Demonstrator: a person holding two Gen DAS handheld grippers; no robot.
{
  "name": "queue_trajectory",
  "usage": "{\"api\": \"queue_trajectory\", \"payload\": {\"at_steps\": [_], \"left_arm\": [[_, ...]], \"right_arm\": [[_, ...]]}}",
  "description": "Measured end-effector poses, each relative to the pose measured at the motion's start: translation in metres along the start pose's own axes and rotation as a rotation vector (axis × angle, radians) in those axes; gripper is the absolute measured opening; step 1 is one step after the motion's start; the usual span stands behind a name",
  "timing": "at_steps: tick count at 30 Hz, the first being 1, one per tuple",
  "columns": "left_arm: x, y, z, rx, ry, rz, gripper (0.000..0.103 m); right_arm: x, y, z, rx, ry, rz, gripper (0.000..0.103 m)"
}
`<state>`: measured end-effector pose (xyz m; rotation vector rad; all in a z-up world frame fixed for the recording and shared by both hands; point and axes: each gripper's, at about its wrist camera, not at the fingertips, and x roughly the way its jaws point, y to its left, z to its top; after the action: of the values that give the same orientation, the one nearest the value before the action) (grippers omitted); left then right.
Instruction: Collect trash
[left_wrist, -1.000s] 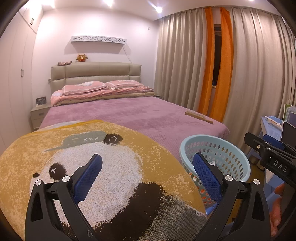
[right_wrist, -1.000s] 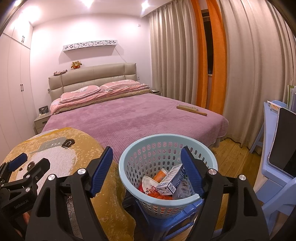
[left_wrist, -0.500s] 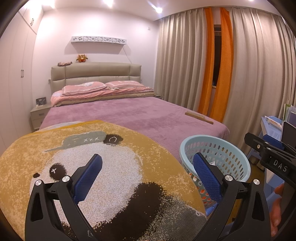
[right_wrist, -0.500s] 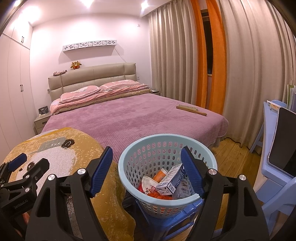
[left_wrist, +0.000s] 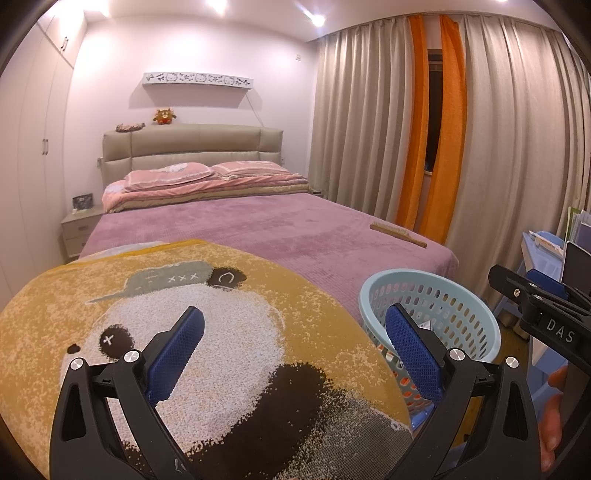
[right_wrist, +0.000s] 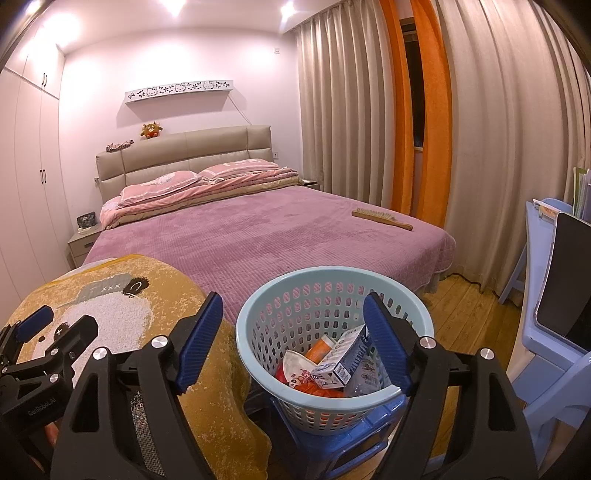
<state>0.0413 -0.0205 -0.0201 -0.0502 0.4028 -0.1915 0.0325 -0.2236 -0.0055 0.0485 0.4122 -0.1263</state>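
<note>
Trash (right_wrist: 334, 363): a small carton, an orange tube, a white-and-red wrapper and clear plastic, all lying inside the pale blue perforated basket (right_wrist: 258, 354).

Left wrist view. Left gripper (left_wrist: 295, 350): blue-padded jaws spread wide, holding nothing, touching nothing. It hangs over a round yellow panda mat (left_wrist: 184, 314) that covers the foot end of the bed (left_wrist: 277, 229). Basket (left_wrist: 476, 317) sits beyond the mat's right edge, partly behind the right-hand finger. A wooden brush (left_wrist: 397, 233) lies near the bed's right edge. The right gripper's black frame shows at the picture's right edge, with a hand below it.

Right wrist view. Right gripper (right_wrist: 291, 339): jaws equally wide apart, empty, framing the basket's near rim without contact. The basket stands on a blue plastic stool (right_wrist: 332, 446), just beside the mat's (right_wrist: 122, 295) hanging edge and close to the bed's (right_wrist: 258, 236) foot corner. Brush (right_wrist: 382, 218) rests on the purple cover toward the right edge. The left gripper (right_wrist: 55, 328) appears at lower left, over the mat, its fingers parted.
</note>
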Motion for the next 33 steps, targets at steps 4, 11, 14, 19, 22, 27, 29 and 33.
{"api": "queue_trajectory", "payload": {"at_steps": [4, 11, 14, 19, 22, 27, 29, 33], "left_arm": [[0.000, 0.000, 0.000, 0.000, -0.001, 0.001, 0.095], [-0.001, -0.003, 0.000, 0.004, -0.006, 0.003, 0.096], [0.000, -0.003, 0.000, 0.004, -0.005, 0.003, 0.095], [-0.001, -0.003, 0.000, 0.005, -0.007, 0.004, 0.095], [-0.001, -0.004, 0.000, 0.009, -0.008, 0.006, 0.095], [-0.005, -0.008, 0.002, 0.026, -0.027, 0.014, 0.095], [-0.006, -0.011, 0.004, 0.043, -0.031, 0.022, 0.095], [-0.011, -0.013, 0.004, 0.048, -0.031, 0.047, 0.095]], "right_arm": [[0.000, 0.000, 0.000, 0.001, 0.000, 0.000, 0.075], [0.000, 0.000, 0.000, 0.001, 0.000, 0.000, 0.075], [0.000, 0.000, 0.000, 0.001, 0.001, 0.001, 0.075], [0.000, 0.000, 0.000, 0.001, 0.001, 0.000, 0.075], [0.000, 0.000, 0.000, 0.001, 0.002, 0.001, 0.075], [-0.003, -0.001, -0.002, 0.004, -0.006, 0.006, 0.075], [-0.006, -0.001, -0.003, 0.005, -0.009, 0.006, 0.075], [-0.009, 0.000, -0.003, 0.004, -0.010, 0.007, 0.075]]}}
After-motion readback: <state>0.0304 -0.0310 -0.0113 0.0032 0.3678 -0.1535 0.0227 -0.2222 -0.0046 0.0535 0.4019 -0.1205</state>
